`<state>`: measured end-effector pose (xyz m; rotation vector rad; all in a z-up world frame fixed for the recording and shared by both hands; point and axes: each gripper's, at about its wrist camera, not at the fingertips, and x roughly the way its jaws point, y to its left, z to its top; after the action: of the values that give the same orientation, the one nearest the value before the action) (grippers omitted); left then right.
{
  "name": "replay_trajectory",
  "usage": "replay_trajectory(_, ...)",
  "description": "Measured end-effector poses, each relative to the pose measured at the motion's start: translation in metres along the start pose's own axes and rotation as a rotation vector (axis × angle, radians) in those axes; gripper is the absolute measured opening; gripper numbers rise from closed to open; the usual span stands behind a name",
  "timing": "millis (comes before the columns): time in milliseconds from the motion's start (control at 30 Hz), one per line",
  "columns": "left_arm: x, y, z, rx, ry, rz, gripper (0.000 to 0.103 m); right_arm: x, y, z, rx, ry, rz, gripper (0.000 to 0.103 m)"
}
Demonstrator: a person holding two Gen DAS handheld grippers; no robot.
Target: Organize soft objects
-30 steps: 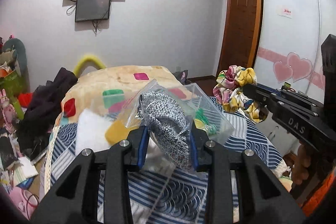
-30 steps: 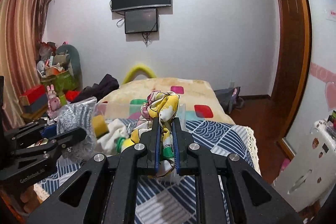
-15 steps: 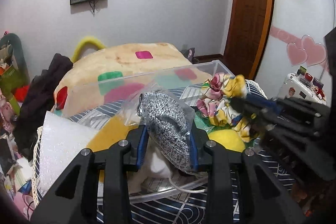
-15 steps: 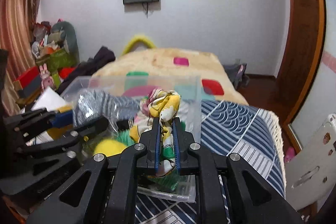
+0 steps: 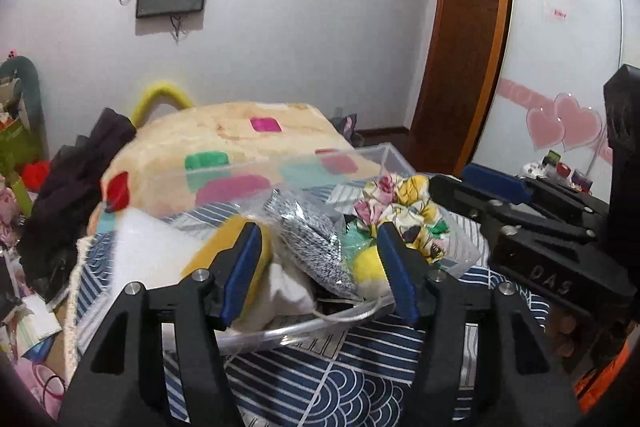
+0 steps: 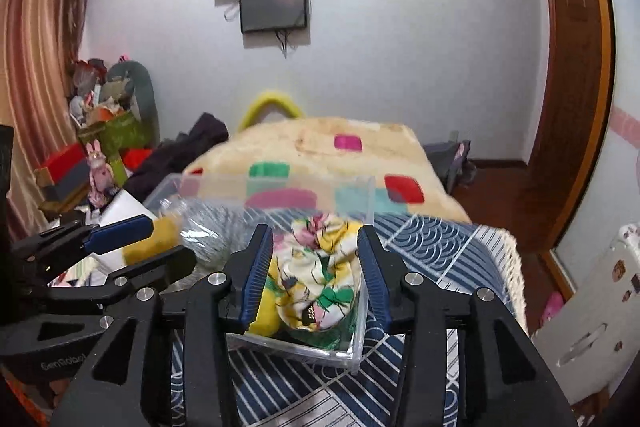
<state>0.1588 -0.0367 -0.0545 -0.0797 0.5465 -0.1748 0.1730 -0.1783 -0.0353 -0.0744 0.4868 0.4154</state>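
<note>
A clear plastic bin point(image 5: 384, 155) point(image 6: 360, 331) stands on the blue patterned bedspread. In it lie a grey knit item in a clear bag point(image 5: 316, 247) point(image 6: 208, 231), a floral cloth point(image 5: 408, 215) point(image 6: 320, 275), a yellow sponge point(image 5: 224, 239), a yellow ball point(image 5: 366, 263) and white soft items point(image 5: 288, 291). My left gripper point(image 5: 320, 267) is open just above the grey bag, holding nothing. My right gripper point(image 6: 316, 275) is open around the floral cloth, which rests in the bin. Each gripper shows in the other's view, the right point(image 5: 480, 183) and the left point(image 6: 120, 231).
A cream blanket with coloured patches point(image 6: 320, 155) covers the bed behind the bin. Dark clothes point(image 5: 76, 179) and cluttered toys and boxes point(image 6: 100, 131) lie to the left. A door and wardrobe point(image 5: 460, 67) stand to the right, and a white case point(image 6: 592, 315).
Both grippers came down over the bin and opened. The grey bagged item and the floral cloth were let go and now lie in the bin.
</note>
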Motion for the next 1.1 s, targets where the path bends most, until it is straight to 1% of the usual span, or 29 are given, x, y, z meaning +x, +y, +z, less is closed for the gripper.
replay_trajectory(100, -0.024, 0.003, 0.003, -0.009, -0.047, 0.007, 0.068, -0.018, 0.004, 0.006, -0.004, -0.050, 0.006, 0.048)
replay_trajectory(200, -0.049, 0.005, 0.007, -0.021, -0.093, 0.001, 0.072, -0.032, 0.010, 0.012, -0.004, -0.095, 0.022, 0.053)
replay_trajectory(267, -0.068, 0.004, 0.008, -0.017, -0.129, 0.015, 0.076, -0.045, 0.013, 0.015, -0.015, -0.127, 0.032, 0.055)
replay_trajectory(333, -0.085, 0.002, 0.008, -0.013, -0.164, 0.024, 0.083, -0.059, 0.018, 0.017, -0.029, -0.169, 0.034, 0.064)
replay_trajectory(433, -0.110, 0.000, 0.009, -0.007, -0.220, 0.046, 0.090, -0.081, 0.024, 0.020, -0.045, -0.240, 0.035, 0.076)
replay_trajectory(500, -0.123, -0.002, 0.009, -0.004, -0.250, 0.062, 0.095, -0.090, 0.028, 0.021, -0.051, -0.271, 0.042, 0.081)
replay_trajectory(533, -0.132, -0.003, 0.009, -0.003, -0.269, 0.070, 0.098, -0.093, 0.029, 0.020, -0.051, -0.282, 0.044, 0.083)
replay_trajectory(633, -0.148, -0.005, 0.007, -0.004, -0.304, 0.088, 0.101, -0.100, 0.032, 0.019, -0.048, -0.308, 0.052, 0.086)
replay_trajectory(767, -0.165, -0.010, 0.001, 0.002, -0.336, 0.114, 0.102, -0.104, 0.035, 0.014, -0.042, -0.324, 0.051, 0.089)
replay_trajectory(1100, -0.172, -0.007, -0.008, -0.011, -0.345, 0.126, 0.102, -0.109, 0.036, 0.003, -0.026, -0.320, 0.052, 0.090)
